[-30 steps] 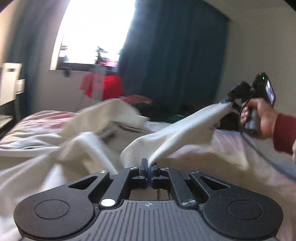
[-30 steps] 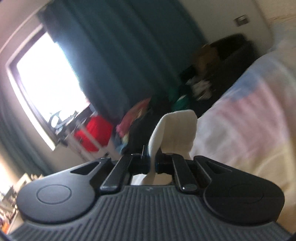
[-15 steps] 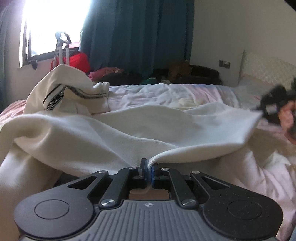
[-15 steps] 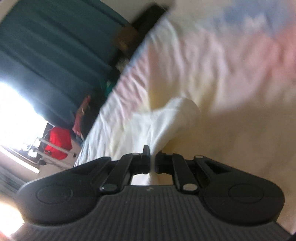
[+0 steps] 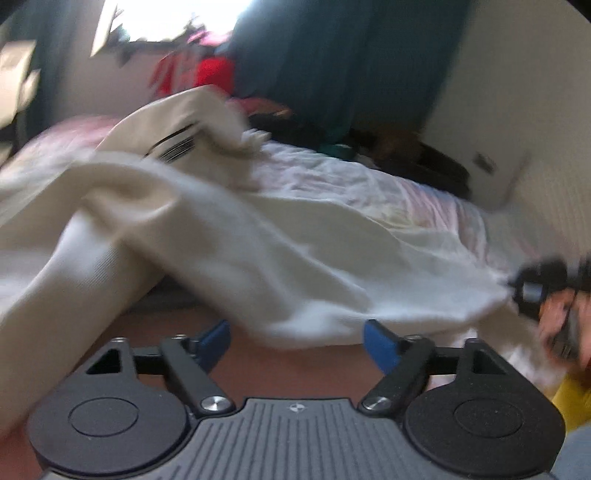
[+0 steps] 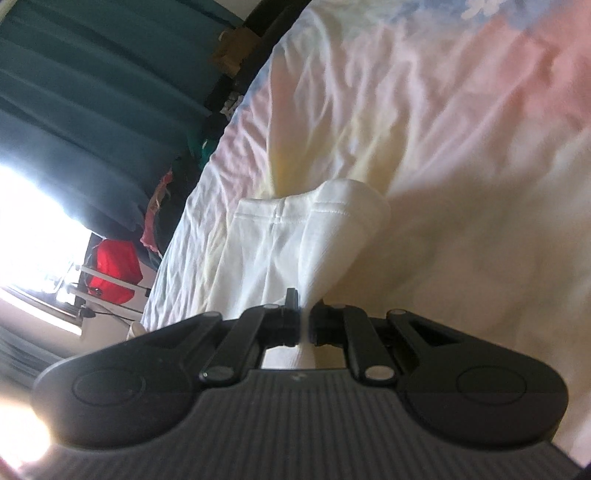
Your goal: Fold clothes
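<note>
Left gripper (image 5: 297, 341): jaws spread wide, blue pads (image 5: 380, 345) well apart, nothing between them. It hangs just short of the garment's near edge.

Right gripper (image 6: 304, 319): jaws closed tight on a pinch of the garment's hem; cloth passes between the fingers and fans out ahead of them. In the left view the same gripper (image 5: 535, 288) shows at the right edge, blurred, held in a hand (image 5: 561, 325), with the cloth's corner at its tip.

Garment (image 5: 258, 251): 1 cream-white knit piece, lying across the bed from its left edge toward the right side. Its near edge sags just ahead of the left gripper; the right corner is drawn taut toward the right gripper. A bunched part with dark stripes (image 5: 177, 146) rises at the bed's far left. In the right view the held end (image 6: 314, 236) shows a stitched hem and a seam.

Bed (image 5: 354, 184): pale sheet with pink and yellow patches, creased; it carries the garment.

Room beyond the bed's far edge: teal curtain (image 5: 332, 59), bright window (image 5: 166, 18), red bag (image 6: 114, 271), dark clutter against the wall. Much of the left view is motion-blurred.
</note>
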Demonstrator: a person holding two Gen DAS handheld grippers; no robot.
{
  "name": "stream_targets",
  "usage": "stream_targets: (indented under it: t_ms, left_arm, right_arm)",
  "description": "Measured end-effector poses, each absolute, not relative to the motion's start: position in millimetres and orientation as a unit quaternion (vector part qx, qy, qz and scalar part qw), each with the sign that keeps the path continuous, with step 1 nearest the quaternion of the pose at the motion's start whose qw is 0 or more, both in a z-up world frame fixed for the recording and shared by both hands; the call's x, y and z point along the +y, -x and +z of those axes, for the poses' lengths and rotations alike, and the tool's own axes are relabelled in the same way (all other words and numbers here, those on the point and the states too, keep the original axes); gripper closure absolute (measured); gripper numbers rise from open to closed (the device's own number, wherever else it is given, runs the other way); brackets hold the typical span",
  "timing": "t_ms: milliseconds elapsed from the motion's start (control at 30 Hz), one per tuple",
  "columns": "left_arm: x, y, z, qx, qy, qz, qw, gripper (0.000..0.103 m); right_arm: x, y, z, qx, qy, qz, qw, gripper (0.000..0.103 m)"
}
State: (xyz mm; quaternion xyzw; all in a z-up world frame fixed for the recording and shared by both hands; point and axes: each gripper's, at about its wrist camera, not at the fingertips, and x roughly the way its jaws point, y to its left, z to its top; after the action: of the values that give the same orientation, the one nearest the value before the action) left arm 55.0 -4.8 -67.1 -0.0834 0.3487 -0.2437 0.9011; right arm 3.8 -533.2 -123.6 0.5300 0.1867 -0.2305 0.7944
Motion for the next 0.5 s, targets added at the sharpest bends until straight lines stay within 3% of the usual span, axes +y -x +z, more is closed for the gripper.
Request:
stream_targets:
  t_ms: [167, 367, 467, 500]
  left_arm:
    - [60, -63, -82, 0.404, 0.263, -0.145, 0.864, 0.015]
    - [122, -65, -118, 0.395, 0.462, -0.048, 0.793, 0.019]
    - [146, -60, -129, 0.35, 0.544, -0.014, 0.762, 0.03]
    - [152, -59, -131, 0.341, 0.555, -0.002, 0.759, 0.04]
  right_arm:
    - [-533, -8, -116, 0.178, -0.51, -0.239, 0.807, 0.094]
    - [-534, -13, -117, 0.171, -0.514, -0.248, 0.803, 0.094]
    - [-537, -12, -118, 0.167, -0.517, -0.252, 0.801, 0.095]
    - [-538, -11, -119, 0.164, -0.52, -0.253, 0.799, 0.095]
